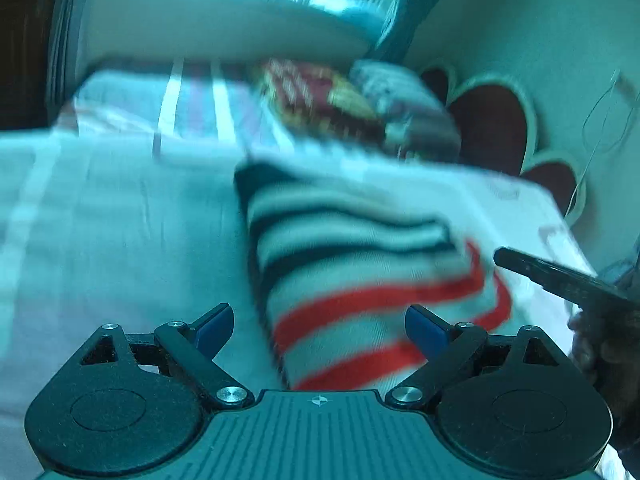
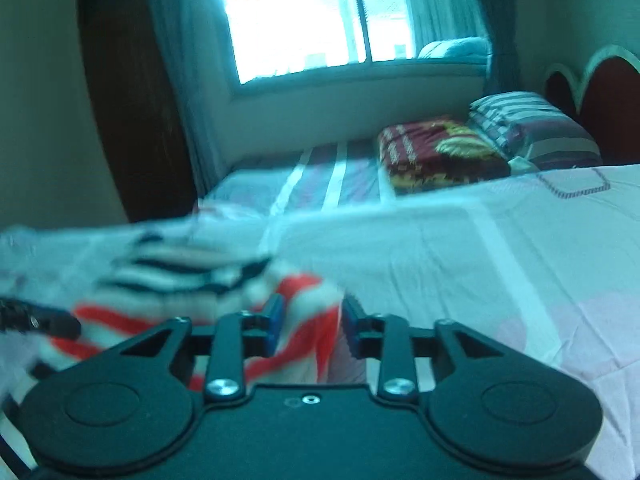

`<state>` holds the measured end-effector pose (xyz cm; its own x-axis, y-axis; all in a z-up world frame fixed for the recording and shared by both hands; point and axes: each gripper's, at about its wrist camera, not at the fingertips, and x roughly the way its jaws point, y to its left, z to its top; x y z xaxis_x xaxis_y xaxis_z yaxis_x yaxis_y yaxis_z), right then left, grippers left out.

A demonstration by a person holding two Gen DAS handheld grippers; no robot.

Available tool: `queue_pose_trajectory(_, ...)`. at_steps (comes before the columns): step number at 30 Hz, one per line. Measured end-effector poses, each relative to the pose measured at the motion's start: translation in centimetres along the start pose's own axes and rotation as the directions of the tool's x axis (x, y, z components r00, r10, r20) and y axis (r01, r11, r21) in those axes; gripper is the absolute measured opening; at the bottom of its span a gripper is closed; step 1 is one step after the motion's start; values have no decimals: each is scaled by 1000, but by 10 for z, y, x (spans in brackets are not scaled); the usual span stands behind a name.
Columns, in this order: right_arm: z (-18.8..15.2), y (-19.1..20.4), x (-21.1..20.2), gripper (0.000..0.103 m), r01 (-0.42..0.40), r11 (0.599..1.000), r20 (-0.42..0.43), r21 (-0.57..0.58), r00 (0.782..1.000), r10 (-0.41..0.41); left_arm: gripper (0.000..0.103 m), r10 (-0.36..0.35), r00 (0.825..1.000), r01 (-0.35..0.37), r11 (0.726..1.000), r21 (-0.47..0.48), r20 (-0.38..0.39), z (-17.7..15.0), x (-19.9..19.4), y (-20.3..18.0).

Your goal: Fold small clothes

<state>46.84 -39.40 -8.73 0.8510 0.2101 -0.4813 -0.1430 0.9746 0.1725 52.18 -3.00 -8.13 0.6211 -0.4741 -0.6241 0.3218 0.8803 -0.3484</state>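
A bed in a pale patterned sheet fills the room below a bright window, with a red-and-gold folded blanket and a striped pillow by the scalloped headboard at its far edge. The striped garment lies bunched on the near part of the bed, its long axis running away from the left gripper, dark stripes far, red ones near. That gripper's jaws stand wide open around the red end, gripping nothing; the right gripper is partly open with a red-striped fold between its blue pads, whether pinched I cannot tell.

Striped garment on bed; pillows behind, window beyond.
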Motion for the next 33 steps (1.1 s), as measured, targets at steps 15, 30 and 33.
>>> queue_pose_trajectory(15, -3, -44, 24, 11, -209, 922, 31, 325, 977, 210, 93, 41, 997, -40, 999, 21, -67, 9, 35, 10)
queue_pose_trajectory(30, 1, 29, 7, 21, -103, 990, -112, -101, 990, 91, 93, 61, 997, -53, 990, 131, -51, -4, 23, -23)
queue_pose_trajectory(33, -16, 28, 21, 19, -60, 989, -166, -133, 985, 38, 95, 24, 998, -23, 999, 30, -56, -13, 31, -10)
